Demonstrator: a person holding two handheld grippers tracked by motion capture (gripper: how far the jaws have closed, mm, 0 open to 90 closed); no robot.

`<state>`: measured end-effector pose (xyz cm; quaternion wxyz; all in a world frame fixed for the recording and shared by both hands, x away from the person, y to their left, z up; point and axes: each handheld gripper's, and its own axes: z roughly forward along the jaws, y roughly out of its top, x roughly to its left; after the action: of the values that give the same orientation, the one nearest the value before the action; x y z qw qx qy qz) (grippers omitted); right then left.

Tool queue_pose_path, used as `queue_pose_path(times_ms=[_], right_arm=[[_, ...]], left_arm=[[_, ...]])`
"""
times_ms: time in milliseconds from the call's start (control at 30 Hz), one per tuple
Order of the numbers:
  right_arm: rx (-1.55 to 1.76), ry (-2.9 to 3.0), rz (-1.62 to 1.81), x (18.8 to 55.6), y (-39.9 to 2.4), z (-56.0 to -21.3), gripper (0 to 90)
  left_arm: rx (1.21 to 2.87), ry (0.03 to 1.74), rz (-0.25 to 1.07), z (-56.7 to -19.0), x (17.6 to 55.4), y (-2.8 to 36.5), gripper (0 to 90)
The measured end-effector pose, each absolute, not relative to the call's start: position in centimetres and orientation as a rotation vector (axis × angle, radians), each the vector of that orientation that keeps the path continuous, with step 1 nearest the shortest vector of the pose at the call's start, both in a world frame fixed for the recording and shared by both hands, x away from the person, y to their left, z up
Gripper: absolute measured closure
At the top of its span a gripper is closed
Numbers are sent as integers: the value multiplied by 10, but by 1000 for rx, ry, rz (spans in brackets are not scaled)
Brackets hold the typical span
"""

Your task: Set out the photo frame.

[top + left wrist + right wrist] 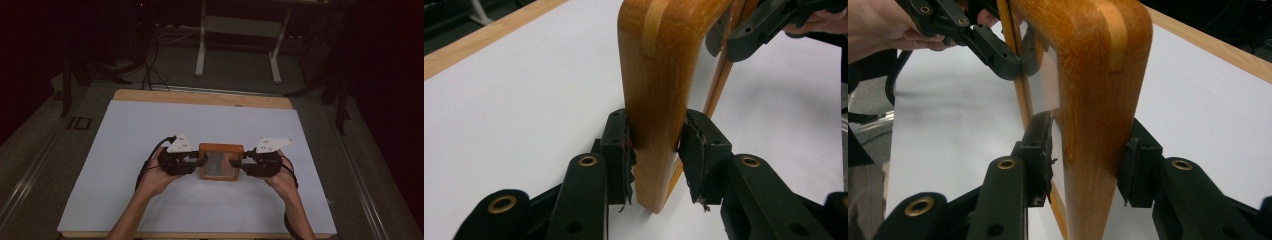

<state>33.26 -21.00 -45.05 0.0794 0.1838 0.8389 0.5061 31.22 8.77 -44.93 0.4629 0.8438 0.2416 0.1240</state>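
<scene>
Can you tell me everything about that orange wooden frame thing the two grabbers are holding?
The wooden frame is a rounded rectangle of glossy orange-brown wood around a pale, shiny panel. It sits over the middle of the white table cover. The left gripper pinches one side and the right gripper pinches the opposite side, pads pressing the wood.

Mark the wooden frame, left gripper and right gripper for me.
wooden frame [221,147]: high view, on its top wooden rail.
left gripper [655,150]: left gripper view, midway between its jaws, which clamp the frame's side rail.
right gripper [1093,150]: right gripper view, midway between its jaws, closed on the opposite rail.
</scene>
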Motion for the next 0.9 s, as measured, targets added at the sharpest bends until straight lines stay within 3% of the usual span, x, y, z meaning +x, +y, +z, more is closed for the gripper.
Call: queue_pose_path(times_ms=[333,900], right_arm=[[572,2525,1582,345,-184,-454,613],[711,2540,1663,364,-169,-474,603]], left_arm=[[2037,681,287,-448,314,117,659],[2049,785,228,-458,331,128,649]])
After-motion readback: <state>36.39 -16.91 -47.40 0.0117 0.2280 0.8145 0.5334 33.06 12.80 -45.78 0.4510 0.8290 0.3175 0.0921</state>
